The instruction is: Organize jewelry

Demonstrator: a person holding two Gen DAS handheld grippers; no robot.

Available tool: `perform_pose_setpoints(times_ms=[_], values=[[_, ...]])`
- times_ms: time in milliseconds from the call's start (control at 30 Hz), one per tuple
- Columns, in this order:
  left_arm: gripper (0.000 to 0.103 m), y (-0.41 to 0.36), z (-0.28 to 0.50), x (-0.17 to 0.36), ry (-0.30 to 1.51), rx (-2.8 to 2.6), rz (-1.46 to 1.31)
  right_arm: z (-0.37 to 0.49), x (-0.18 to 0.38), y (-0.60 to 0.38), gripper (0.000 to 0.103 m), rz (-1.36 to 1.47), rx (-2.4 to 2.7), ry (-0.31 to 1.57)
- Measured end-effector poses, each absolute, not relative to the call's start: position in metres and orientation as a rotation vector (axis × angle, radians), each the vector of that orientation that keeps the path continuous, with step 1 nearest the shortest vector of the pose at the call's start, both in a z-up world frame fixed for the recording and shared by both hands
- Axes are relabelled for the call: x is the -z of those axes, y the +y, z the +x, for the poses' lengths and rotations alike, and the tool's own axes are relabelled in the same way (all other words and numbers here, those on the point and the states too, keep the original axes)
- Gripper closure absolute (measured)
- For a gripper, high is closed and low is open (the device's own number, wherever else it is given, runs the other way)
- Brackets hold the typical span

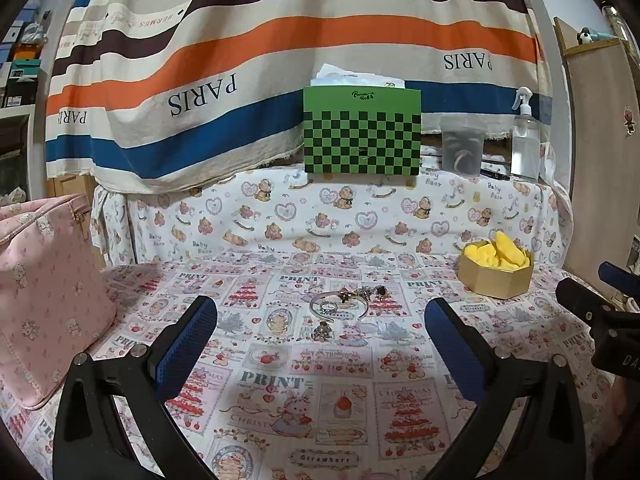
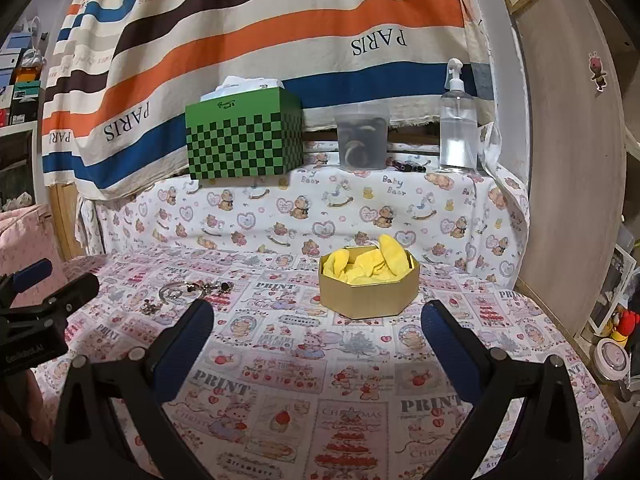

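A small pile of jewelry [image 1: 344, 304] lies on the patterned cloth: a silver bangle [image 1: 338, 307], a small charm [image 1: 322, 332] and dark beaded pieces. It also shows in the right wrist view [image 2: 188, 292] at left. A gold hexagonal box [image 2: 370, 288] with yellow padding stands to its right; it also shows in the left wrist view [image 1: 496, 270]. My left gripper [image 1: 320, 316] is open and empty, just short of the jewelry. My right gripper [image 2: 318, 320] is open and empty, in front of the gold box.
A pink case [image 1: 44, 292] stands at the left. On the raised ledge behind are a green checkered box [image 1: 362, 132], a clear tub [image 1: 462, 146] and a spray bottle [image 1: 526, 140]. A wooden panel [image 2: 568, 152] borders the right.
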State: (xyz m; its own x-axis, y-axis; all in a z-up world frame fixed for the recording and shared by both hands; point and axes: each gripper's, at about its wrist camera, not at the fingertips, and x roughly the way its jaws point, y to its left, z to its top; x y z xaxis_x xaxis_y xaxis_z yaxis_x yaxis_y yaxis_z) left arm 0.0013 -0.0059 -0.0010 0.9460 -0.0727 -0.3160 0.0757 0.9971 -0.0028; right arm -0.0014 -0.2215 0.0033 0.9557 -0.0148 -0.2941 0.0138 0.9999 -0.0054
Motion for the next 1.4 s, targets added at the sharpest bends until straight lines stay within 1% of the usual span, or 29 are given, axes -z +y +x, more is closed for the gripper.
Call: perform_pose_setpoints(times_ms=[1400], values=[[0.0, -0.0015, 0.0008, 0.0024, 0.324, 0.072, 0.007, -0.0028, -0.0045, -0.215, 0.0, -0.019, 0.018, 0.283]])
